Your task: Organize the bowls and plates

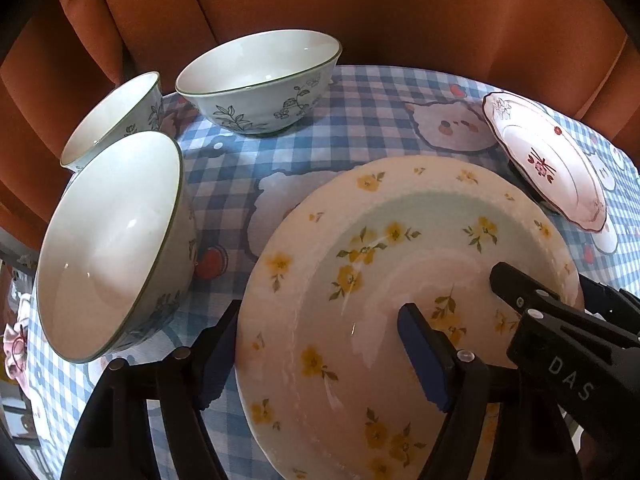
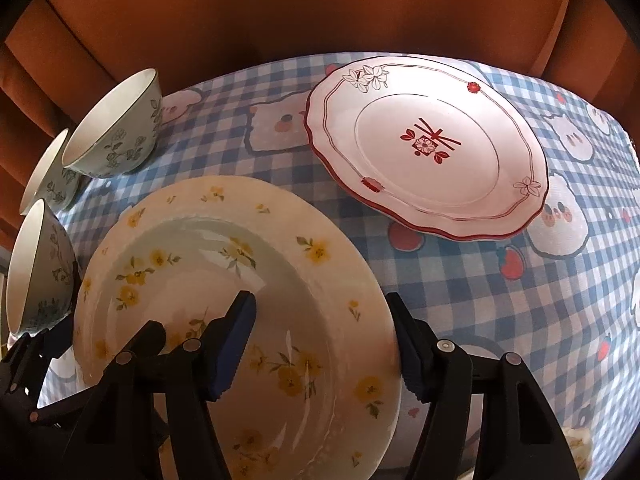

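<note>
With its opposite rims straddled by the parted, apparently not yet pressing left gripper (image 1: pixel 320 364) and right gripper (image 2: pixel 324 348), the yellow-flowered plate (image 2: pixel 224 280) on the tablecloth (image 2: pixel 480 280) could be tipped if 1 side is pinched first.

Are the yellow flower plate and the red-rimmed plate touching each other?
Apart. The right wrist view shows a strip of checked tablecloth between the yellow flower plate and the red-rimmed plate.
</note>
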`<control>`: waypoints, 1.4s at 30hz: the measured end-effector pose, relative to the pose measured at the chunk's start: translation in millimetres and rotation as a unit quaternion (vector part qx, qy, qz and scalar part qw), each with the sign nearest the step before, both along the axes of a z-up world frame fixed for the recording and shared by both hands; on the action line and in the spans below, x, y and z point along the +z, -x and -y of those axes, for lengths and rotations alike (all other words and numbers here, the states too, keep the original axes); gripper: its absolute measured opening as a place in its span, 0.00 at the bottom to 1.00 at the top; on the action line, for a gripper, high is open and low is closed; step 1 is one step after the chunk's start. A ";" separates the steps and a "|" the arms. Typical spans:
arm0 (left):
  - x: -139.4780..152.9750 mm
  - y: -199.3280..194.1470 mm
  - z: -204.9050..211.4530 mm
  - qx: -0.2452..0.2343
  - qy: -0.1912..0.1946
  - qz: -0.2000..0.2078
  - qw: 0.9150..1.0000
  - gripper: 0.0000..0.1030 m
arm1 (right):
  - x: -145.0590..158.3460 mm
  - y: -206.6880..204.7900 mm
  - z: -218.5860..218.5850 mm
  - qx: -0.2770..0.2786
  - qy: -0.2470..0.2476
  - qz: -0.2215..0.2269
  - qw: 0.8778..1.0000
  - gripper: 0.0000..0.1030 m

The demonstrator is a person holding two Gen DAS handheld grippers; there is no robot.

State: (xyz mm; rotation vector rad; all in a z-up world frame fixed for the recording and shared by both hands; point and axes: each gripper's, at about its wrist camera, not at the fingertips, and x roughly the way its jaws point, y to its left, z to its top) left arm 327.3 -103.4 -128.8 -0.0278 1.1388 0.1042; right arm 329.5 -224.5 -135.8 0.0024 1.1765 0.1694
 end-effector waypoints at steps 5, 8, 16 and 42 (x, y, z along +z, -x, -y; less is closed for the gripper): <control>0.5 15.3 -7.7 -0.007 -0.001 -0.005 1.000 0.76 | 1.6 11.2 -1.3 -0.004 -0.001 -0.009 1.000 0.66; 0.7 28.7 -15.5 -0.011 0.002 -0.010 1.000 0.76 | 2.9 24.1 -3.1 -0.004 -0.003 -0.015 1.000 0.66; 1.0 75.1 -40.7 -0.012 0.007 -0.025 1.000 0.76 | 4.8 71.7 -21.9 0.002 -0.011 -0.034 0.999 0.66; -4.6 143.0 -81.4 0.011 0.070 -0.045 0.996 0.75 | 7.1 136.6 -39.7 0.064 0.004 -0.036 0.997 0.63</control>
